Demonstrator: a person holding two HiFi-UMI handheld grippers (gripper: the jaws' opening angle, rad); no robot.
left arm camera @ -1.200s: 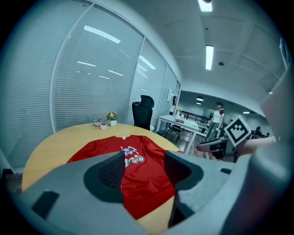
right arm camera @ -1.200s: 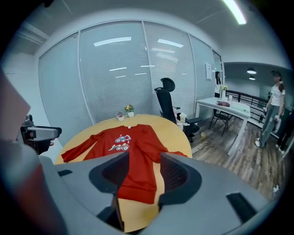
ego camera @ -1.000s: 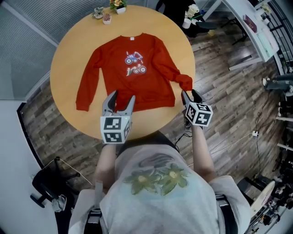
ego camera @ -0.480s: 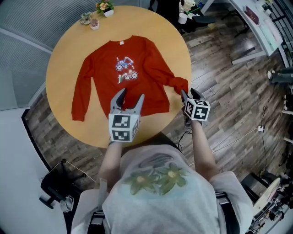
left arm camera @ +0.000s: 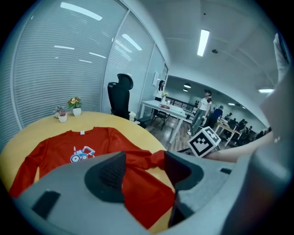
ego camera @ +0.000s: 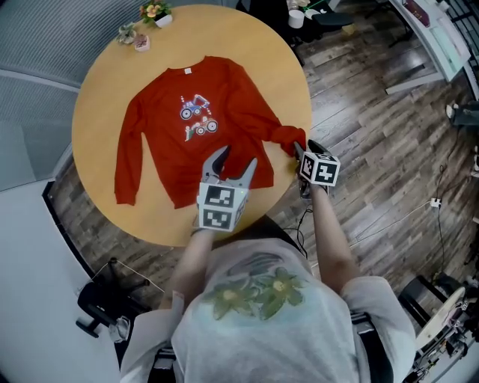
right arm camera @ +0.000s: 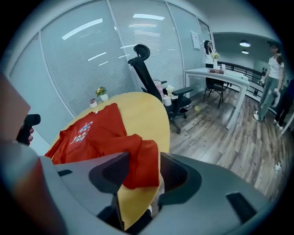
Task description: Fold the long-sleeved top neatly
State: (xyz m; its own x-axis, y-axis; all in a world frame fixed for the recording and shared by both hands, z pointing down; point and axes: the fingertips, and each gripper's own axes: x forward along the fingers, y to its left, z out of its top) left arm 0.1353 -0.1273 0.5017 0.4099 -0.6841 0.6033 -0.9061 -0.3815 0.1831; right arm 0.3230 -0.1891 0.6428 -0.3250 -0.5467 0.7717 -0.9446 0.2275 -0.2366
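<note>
A red long-sleeved top (ego camera: 202, 142) with a tractor print lies face up and spread on the round wooden table (ego camera: 97, 82). Its left sleeve (ego camera: 127, 161) runs straight down the side. The right sleeve ends in a bunched cuff (ego camera: 287, 138) at the table's right edge. My left gripper (ego camera: 230, 166) stands open just above the hem at the top's lower right; the red cloth (left arm camera: 138, 193) shows between its jaws. My right gripper (ego camera: 305, 148) is open beside the table edge, jaws on either side of the bunched cuff (right arm camera: 143, 163) without closing on it.
Two small flower pots (ego camera: 153, 13) (ego camera: 127, 32) and a little cup (ego camera: 142, 43) stand at the table's far rim. A black office chair (right arm camera: 144, 59) is behind the table. Wooden floor with a cable (ego camera: 389, 224) lies to the right. Desks and people fill the background.
My left gripper has moved right and forward, from the table's near edge to over the top's hem. The right gripper stays at the bunched cuff.
</note>
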